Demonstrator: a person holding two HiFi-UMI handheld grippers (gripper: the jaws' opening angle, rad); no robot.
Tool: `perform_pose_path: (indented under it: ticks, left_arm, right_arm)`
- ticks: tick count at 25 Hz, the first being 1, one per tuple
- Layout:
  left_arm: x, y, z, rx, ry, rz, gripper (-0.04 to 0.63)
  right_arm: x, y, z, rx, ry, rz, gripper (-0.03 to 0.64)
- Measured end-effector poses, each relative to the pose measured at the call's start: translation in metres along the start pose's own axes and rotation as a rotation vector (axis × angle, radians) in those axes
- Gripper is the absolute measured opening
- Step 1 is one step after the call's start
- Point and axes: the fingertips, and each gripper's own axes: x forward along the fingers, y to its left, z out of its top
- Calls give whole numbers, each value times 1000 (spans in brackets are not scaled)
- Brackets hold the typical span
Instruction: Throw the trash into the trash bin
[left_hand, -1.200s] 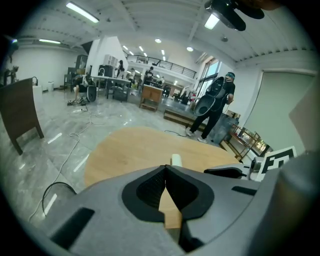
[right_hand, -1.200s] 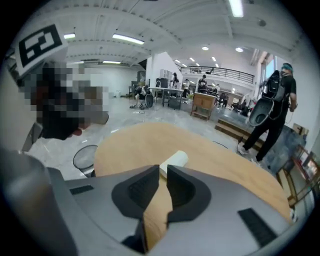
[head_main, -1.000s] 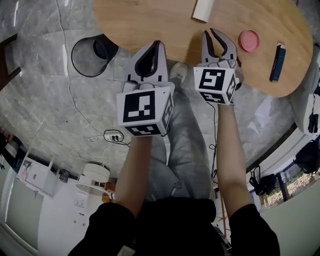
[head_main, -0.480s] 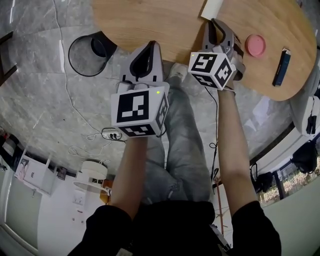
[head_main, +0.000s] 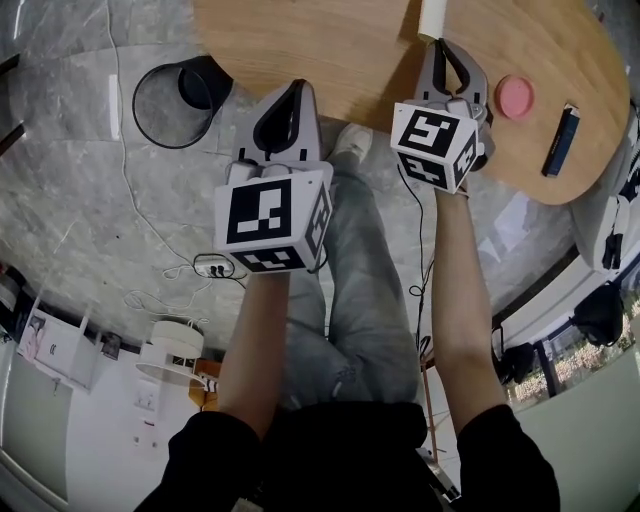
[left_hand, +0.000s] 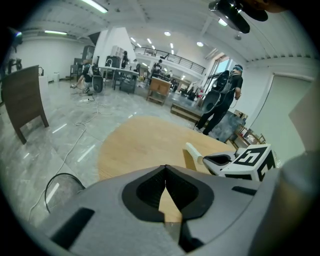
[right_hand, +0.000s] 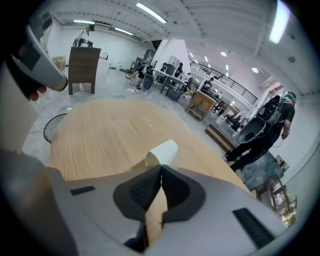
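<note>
Hovering by the wooden table (head_main: 330, 50), left gripper (head_main: 296, 90) and right gripper (head_main: 442, 48) both pinched closed, empty; white cup (right_hand: 162, 151) lies just beyond the right.

Table (head_main: 320, 50): white cup (head_main: 433, 18), pink disc (head_main: 515, 96), blue bar (head_main: 558, 140)

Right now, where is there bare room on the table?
The left half of the table is bare wood, from the edge by the trash bin to the white cup. The right end is crowded: right gripper, pink lid, dark blue object.
</note>
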Motion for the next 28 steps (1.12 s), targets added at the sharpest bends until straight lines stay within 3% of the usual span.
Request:
perform_pose_path:
  ticks: [8, 15, 28]
  left_arm:
    - [-23, 37, 4, -48, -42, 47, 8]
    - [-69, 103, 2, -122, -141, 177, 8]
    - [-176, 249, -53, -356, -246, 523, 8]
  right_arm:
    - [-41, 18, 43, 207, -80, 87, 11]
    - [-66, 82, 97, 274, -169, 290, 11]
    - [-80, 271, 201, 27, -271, 699, 11]
